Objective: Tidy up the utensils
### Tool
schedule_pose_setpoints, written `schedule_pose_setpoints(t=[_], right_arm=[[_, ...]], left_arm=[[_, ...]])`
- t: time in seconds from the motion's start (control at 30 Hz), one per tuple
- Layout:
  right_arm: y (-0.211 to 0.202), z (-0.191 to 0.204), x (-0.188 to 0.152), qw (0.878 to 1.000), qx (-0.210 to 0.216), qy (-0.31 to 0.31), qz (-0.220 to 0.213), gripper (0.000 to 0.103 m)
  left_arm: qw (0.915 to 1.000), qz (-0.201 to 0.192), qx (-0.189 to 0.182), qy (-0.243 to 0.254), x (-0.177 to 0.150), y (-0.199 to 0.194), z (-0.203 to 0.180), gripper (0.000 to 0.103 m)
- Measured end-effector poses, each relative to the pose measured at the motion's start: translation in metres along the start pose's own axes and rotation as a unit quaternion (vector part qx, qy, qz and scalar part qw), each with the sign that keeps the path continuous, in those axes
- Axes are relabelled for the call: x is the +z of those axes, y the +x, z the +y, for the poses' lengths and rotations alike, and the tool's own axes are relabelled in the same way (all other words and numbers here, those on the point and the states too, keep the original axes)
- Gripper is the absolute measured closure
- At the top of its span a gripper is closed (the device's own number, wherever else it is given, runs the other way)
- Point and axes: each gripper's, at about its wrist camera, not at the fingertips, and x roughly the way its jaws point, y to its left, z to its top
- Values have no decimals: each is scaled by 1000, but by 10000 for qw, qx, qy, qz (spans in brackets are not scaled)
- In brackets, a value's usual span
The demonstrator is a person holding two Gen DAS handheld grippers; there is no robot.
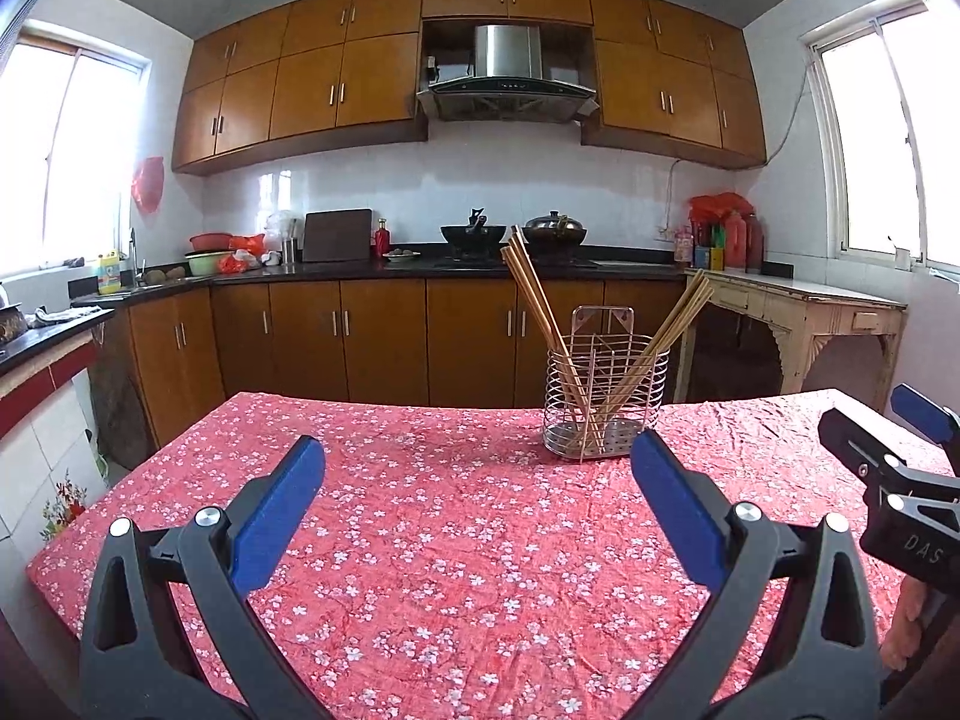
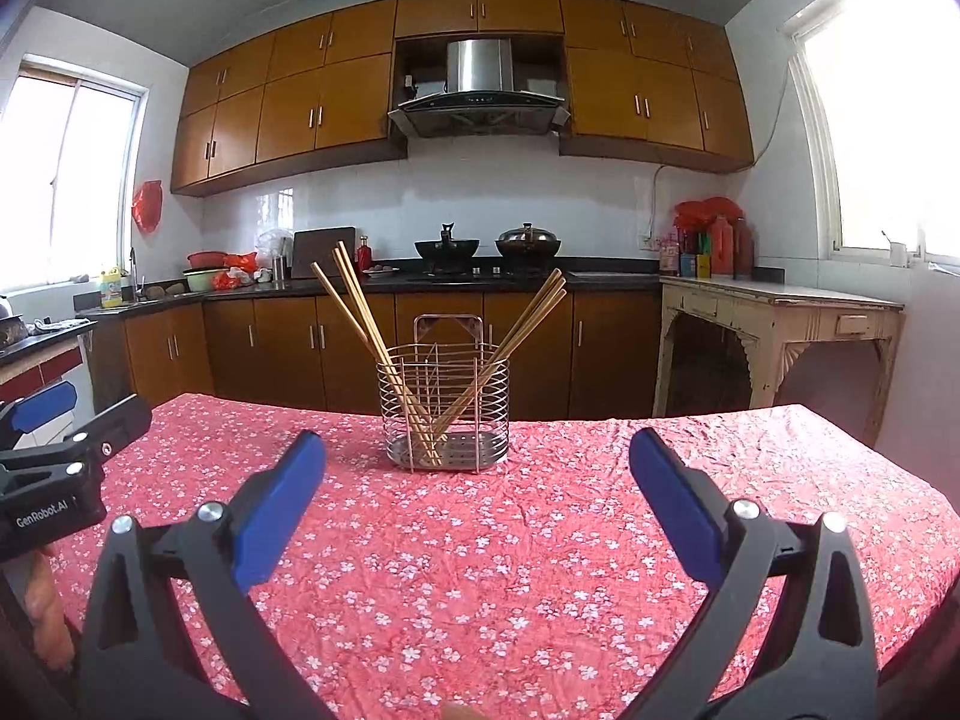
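A wire utensil holder point(image 1: 605, 396) stands on the far part of the table with the red flowered cloth point(image 1: 420, 540). Several wooden chopsticks point(image 1: 540, 312) lean out of it, one bunch to the left, one to the right. The holder point(image 2: 444, 408) and chopsticks point(image 2: 366, 312) also show in the right wrist view. My left gripper point(image 1: 478, 450) is open and empty, held above the cloth short of the holder. My right gripper point(image 2: 478, 450) is open and empty too, facing the holder. Each gripper shows at the edge of the other's view.
Behind the table runs a kitchen counter point(image 1: 420, 267) with wooden cabinets, two woks point(image 1: 474, 234) on the stove and bottles at the right. A pale side table point(image 1: 798, 300) stands at the right wall. The table's far edge lies just behind the holder.
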Motion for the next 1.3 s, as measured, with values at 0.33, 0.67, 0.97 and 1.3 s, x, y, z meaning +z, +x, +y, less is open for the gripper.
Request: schedule_pose_setpoints(t=[0.33, 0.67, 0.97, 1.3], right_arm=[[0, 0, 1, 10000, -10, -3, 7, 4], [3, 0, 2, 10000, -34, 49, 41, 4], [4, 0, 1, 10000, -40, 61, 52, 4], [5, 1, 0, 9999, -38, 76, 76, 4]], left_arm=[[10000, 53, -33, -20, 0, 2, -2, 2], [9998, 156, -51, -72, 1, 6, -2, 2], [9999, 155, -57, -36, 2, 6, -5, 2], [9997, 208, -104, -123, 0, 7, -6, 2]])
